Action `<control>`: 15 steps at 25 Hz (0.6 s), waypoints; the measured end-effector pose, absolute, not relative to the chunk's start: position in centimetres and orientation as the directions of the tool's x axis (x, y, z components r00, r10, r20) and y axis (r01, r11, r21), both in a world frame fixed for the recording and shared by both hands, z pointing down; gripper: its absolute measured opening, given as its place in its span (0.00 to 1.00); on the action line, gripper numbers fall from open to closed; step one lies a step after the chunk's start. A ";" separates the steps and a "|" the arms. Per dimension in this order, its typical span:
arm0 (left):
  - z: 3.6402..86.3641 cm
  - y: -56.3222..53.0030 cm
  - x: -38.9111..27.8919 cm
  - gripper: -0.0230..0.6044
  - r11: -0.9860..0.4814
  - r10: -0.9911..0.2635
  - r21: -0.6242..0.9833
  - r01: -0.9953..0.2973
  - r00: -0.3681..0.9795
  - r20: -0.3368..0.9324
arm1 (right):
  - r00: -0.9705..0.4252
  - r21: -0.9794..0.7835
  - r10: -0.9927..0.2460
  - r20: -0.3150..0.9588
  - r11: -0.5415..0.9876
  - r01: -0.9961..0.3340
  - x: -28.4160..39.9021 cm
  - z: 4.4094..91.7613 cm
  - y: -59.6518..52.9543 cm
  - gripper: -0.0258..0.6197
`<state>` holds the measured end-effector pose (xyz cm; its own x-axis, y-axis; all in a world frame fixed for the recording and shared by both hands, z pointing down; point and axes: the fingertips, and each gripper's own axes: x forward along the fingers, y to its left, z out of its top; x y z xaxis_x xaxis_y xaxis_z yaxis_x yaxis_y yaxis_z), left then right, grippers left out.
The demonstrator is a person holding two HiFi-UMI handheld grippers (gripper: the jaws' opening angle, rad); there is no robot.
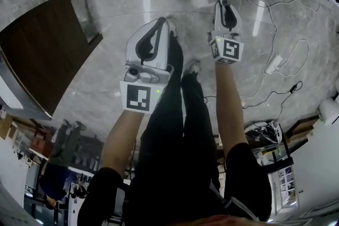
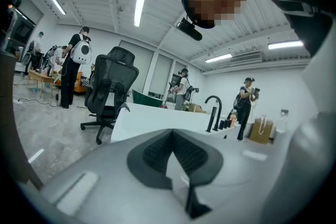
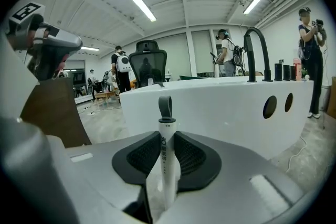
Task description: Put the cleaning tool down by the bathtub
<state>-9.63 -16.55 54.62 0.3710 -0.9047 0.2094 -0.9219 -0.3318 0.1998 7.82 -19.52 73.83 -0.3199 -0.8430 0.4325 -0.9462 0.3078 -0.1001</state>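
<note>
Floor (image 1: pixel 122 2): grey stone, the landing place. Bathtub (image 3: pixel 220 107): white, near, dead ahead of the right claw (image 3: pixel 168 152). Judgement: go straight down close to the tub wall, lay the tool flat, then let go; stood on end it would likely topple. Brown panel (image 1: pixel 42 50) at left, well apart. Corded power strip (image 1: pixel 274 64) lies right; keep off it. Tool (image 3: pixel 166 134): white stick with grey loop, upright, clenched in the right claw. Left claw (image 2: pixel 173 155): closed, empty.

White-handled cleaning tool (image 3: pixel 168 160) stands upright before the white bathtub (image 3: pixel 226 107).
</note>
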 end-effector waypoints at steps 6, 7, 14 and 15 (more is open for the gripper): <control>56.6 -18.2 -10.1 0.05 -0.321 -0.905 0.214 -0.923 0.365 0.219 | -0.299 -0.100 -0.827 0.476 0.287 -0.953 7.9 77.9 -20.1 0.18; 56.8 -18.4 -10.2 0.05 -0.321 -0.904 0.215 -0.922 0.366 0.219 | -0.295 -0.100 -0.824 0.484 0.282 -0.954 8.0 78.4 -20.3 0.17; 58.0 -19.7 -10.2 0.05 -0.314 -0.905 0.232 -0.921 0.364 0.220 | -0.290 -0.091 -0.807 0.515 0.285 -0.954 8.3 81.1 -21.2 0.18; 58.2 -19.8 -10.2 0.05 -0.314 -0.904 0.232 -0.921 0.365 0.222 | -0.288 -0.091 -0.805 0.519 0.283 -0.955 8.3 81.5 -21.4 0.18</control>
<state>-10.23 -19.78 58.20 0.3646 -0.9043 0.2221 -0.9205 -0.3141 0.2322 8.33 -21.36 81.52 -0.2879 -0.8047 0.5191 -0.9548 0.2831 -0.0907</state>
